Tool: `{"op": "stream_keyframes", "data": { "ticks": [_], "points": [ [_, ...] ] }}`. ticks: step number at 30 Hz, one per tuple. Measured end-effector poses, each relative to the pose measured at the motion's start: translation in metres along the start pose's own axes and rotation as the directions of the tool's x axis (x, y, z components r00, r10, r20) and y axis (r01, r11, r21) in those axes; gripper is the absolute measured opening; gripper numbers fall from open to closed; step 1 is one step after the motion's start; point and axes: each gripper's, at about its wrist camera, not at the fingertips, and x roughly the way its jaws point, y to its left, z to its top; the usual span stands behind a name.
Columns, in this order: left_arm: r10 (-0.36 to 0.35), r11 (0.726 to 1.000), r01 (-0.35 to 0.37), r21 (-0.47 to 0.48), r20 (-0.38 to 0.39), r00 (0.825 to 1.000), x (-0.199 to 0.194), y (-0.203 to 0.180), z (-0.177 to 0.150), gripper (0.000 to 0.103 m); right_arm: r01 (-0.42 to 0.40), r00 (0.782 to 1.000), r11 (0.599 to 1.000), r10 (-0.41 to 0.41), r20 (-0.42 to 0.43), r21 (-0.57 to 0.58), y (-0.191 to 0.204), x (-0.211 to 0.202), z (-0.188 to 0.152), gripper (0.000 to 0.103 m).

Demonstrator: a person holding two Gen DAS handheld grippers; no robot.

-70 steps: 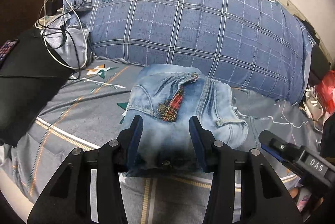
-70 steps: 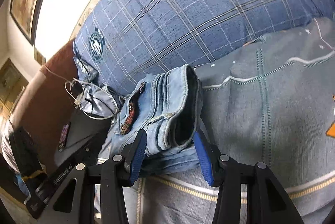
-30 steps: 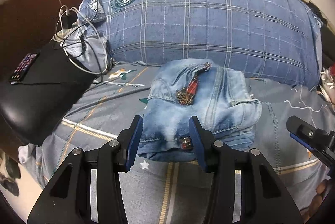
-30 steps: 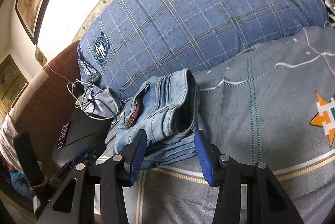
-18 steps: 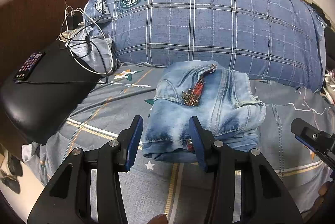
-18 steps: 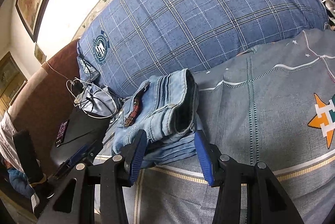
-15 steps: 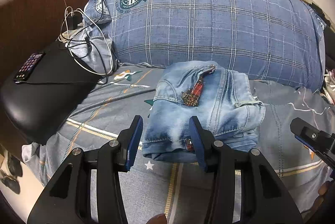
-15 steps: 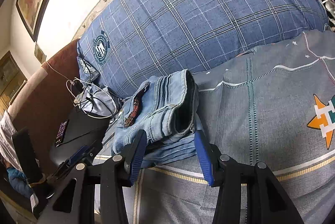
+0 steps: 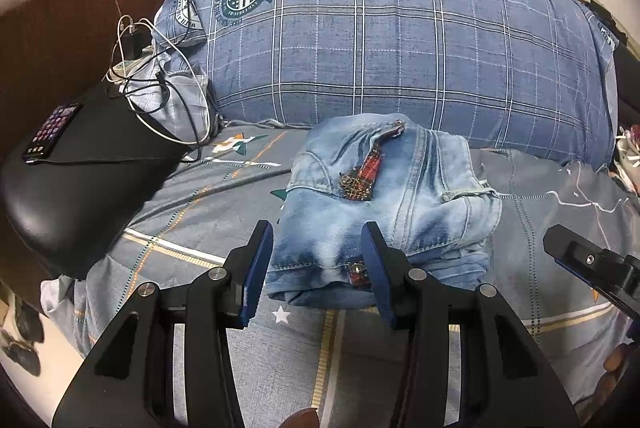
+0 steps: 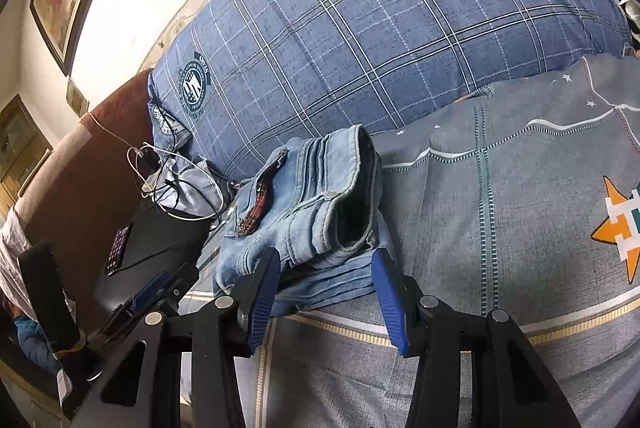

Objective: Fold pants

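Pants [image 9: 384, 204]: light-blue jeans, folded into a thick bundle, lying on the grey bedsheet [image 9: 208, 212] at dead centre of the left view; in the right view at 10 o'clock from centre [image 10: 312, 212], waistband opening facing 3 o'clock.
Pants detail: red plaid strap with metal trim [image 9: 362, 176] across the top layer; small red-and-metal button at the near hem, just beside the left gripper's right finger.
Left gripper [image 9: 316, 268]: jaws wide, nothing between them, blue pads either side of the bundle's near edge at 6 o'clock; contact with the denim impossible to tell.
Right gripper [image 10: 326, 288]: jaws wide as well, gripping nothing, framing the lower folded layers from 6 o'clock; also peeking into the left view at 4 o'clock [image 9: 592, 264].
Pillow [image 9: 400, 44]: big blue plaid, round crest print near 11 o'clock, right behind the pants at 12 o'clock, touching their far edge.
Black bag [image 9: 76, 184]: at 9 o'clock in the left view, well apart from the pants.
Phone [image 9: 52, 132]: lit screen, flat on top of the bag.
Cables [image 9: 160, 96]: white and black tangle at 10 o'clock, draped between bag and pillow corner.
Headboard [image 9: 60, 12]: brown, padded, at 10 o'clock.
Sheet print: orange-and-green star [image 10: 618, 224] at 3 o'clock in the right view.
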Motion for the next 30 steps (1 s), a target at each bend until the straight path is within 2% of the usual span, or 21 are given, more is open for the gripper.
{"op": "stream_keyframes", "data": {
  "ticks": [30],
  "points": [
    [-0.009, 1.000, 0.009, 0.008, -0.008, 1.000, 0.0015, -0.0022, -0.0014, 0.045, 0.002, 1.000, 1.000, -0.002, 0.010, 0.013, -0.0010, -0.0026, -0.0011, 0.046]
  ]
}}
